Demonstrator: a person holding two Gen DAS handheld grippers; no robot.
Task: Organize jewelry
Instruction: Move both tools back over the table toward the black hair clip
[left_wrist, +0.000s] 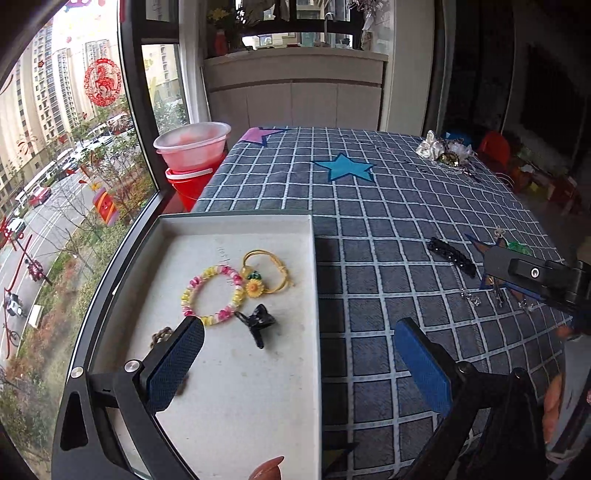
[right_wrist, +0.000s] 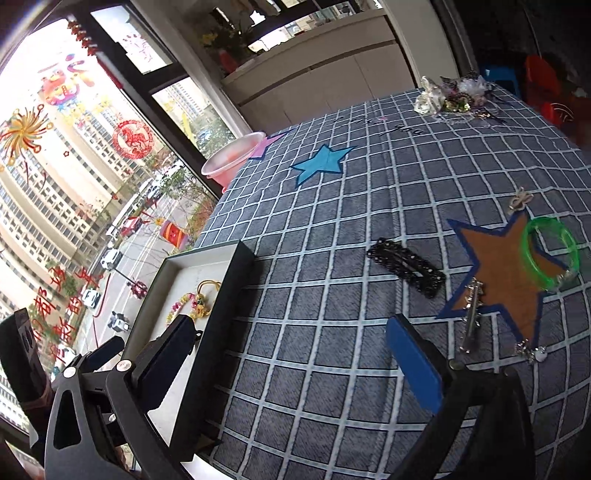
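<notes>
A shallow white tray lies at the table's left edge. In it are a pink-and-yellow bead bracelet, a yellow hair tie with a sunflower, a black claw clip and a brown braided piece. My left gripper hangs open above the tray's right rim, holding nothing. My right gripper is open over the checked cloth beside the tray. On the cloth lie a black snap clip, a green bangle, a silver clip and a small charm.
A pile of scrunchies and trinkets sits at the table's far right corner. A pink bowl on a red bucket stands by the window left of the table. A person's fingers show at the right edge.
</notes>
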